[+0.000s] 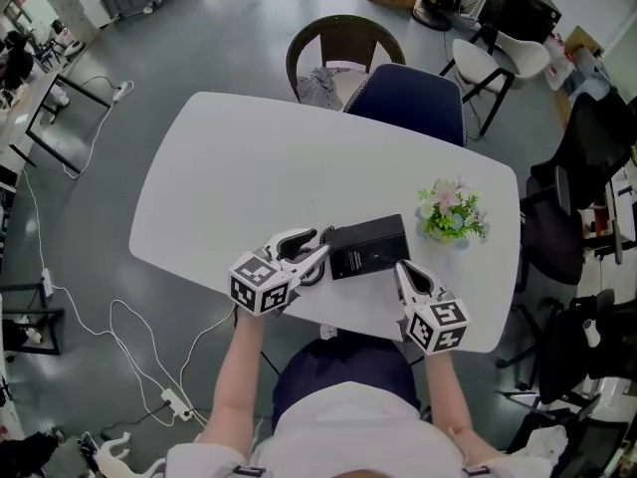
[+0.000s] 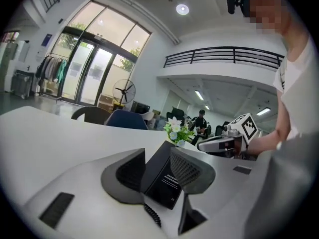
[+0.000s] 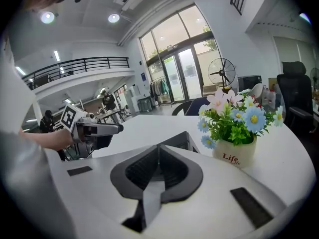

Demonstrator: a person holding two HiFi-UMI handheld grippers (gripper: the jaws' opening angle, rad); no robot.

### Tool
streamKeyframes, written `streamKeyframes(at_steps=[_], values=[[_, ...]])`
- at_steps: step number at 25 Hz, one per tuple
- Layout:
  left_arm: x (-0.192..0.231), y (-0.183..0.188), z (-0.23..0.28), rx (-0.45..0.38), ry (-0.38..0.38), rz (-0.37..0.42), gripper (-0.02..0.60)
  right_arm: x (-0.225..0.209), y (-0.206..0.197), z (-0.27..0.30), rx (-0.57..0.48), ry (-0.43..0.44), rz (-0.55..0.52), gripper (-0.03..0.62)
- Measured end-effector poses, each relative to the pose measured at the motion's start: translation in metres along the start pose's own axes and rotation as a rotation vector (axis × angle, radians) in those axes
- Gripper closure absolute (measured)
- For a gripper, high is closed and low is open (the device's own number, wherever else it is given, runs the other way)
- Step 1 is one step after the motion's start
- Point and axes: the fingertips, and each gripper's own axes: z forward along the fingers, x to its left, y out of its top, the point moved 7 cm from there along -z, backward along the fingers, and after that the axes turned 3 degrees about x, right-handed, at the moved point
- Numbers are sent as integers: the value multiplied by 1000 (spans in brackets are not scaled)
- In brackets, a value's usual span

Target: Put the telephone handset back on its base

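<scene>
Nearest, at the bottom of the head view, the person's two forearms (image 1: 239, 366) reach up onto the near edge of a white, round-cornered surface (image 1: 249, 167). Each hand carries a claw with a cube of square markers at its back.

At lower centre, the left claw (image 1: 320, 244) points right. In the left gripper view the left claw (image 2: 158, 153) has its jaws standing apart. The near end of a black box-shaped telephone (image 2: 164, 178) fills the gap between them, and a coiled black cord (image 2: 152, 214) trails below it.

At lower right, the right claw (image 1: 403, 270) points up the frame, its tip just beside the telephone's near right corner. In the right gripper view the right claw (image 3: 158, 151) has its jaws pressed together with nothing between them.

Between the two claws the telephone (image 1: 370, 247) lies flat on the surface, and the cord (image 1: 317, 272) curls at its left end. From above, the handset cannot be told apart from the base.

Just right of the telephone and a little farther up stands a small white pot of pink, white and blue flowers (image 1: 451, 215).

Beyond the far edge of the surface, at upper centre, a navy padded chair (image 1: 413, 103) is drawn up, and a brown wicker chair (image 1: 343, 43) stands behind it to the left. White cables (image 1: 129, 317) run over the grey floor at the left of the frame.
</scene>
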Motion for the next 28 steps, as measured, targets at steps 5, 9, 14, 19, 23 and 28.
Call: streamKeyframes(at_steps=[5,9,14,19,23,28], values=[[-34,-8,-23,-75,90,-4,423,13,-6,-19,-32,-14,-31,559],[-52,-11,-44,-153,155,-32,437,25,-8,-33,-70,-17,-44,559],[-72,-12,-66,-228,247,-24,451,35,-11,-48,-116,-31,-43,559],[-88,-13,-79,-233,313,84,526,42,-8,-62,-172,-58,-46,559],[-99,-17,-78,-192,313,163,565,44,-7,-72,-205,-77,-67,559],[-104,-16,-79,-195,260,182,566,48,-8,-81,-214,-84,-101,559]])
